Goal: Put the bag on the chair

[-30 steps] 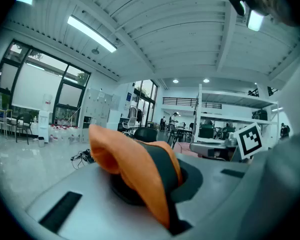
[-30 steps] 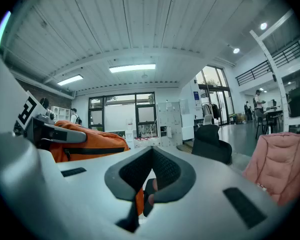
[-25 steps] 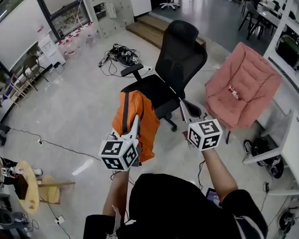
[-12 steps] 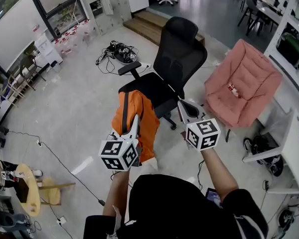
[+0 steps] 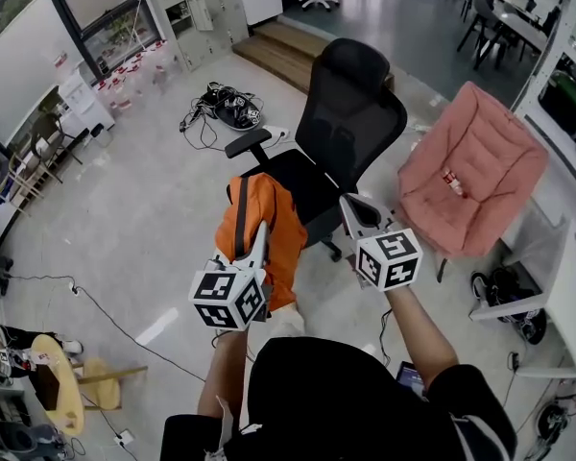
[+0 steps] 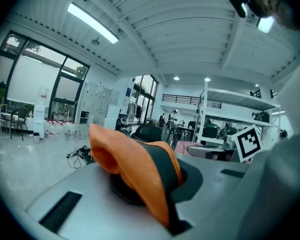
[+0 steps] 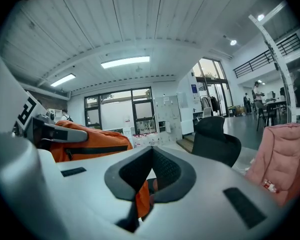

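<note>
Grey office floor (image 5: 144,209) below. The orange bag (image 5: 266,221) hangs just near of the black chair (image 5: 350,113). Left tongs (image 5: 261,236) are clamped on its top, right tongs (image 5: 350,207) nipped shut on an orange strip, seemingly its strap. Advance both together, then lower it squarely onto the seat.

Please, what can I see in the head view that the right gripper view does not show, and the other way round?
Only the head view: the tangle of black cables on the floor. Only the right gripper view: the long ceiling lights. Both: the orange fabric bag, the black mesh office chair, the pink padded chair.
</note>
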The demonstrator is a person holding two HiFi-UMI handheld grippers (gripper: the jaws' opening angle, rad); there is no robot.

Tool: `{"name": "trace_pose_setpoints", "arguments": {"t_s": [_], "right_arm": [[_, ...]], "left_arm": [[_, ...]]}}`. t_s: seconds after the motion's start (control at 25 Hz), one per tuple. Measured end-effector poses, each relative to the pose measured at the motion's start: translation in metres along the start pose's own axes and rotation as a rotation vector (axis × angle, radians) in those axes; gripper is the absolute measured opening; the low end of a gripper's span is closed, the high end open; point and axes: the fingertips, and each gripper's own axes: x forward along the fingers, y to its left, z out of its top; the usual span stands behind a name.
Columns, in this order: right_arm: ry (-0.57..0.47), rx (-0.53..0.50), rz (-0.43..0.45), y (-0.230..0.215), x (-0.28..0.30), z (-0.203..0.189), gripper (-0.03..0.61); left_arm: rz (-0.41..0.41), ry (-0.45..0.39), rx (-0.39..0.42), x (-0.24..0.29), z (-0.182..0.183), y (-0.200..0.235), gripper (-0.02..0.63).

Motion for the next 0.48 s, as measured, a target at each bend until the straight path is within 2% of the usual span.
{"name": "trace_pose_setpoints", "arguments": {"t_s": [0.48], "right_arm": [[0.042, 0.002, -0.019, -0.014, 0.094, 0.013, 0.000]], "left_arm": [[-0.010, 0.034, -0.023, 0.062, 0.023, 0.075, 0.021]]}}
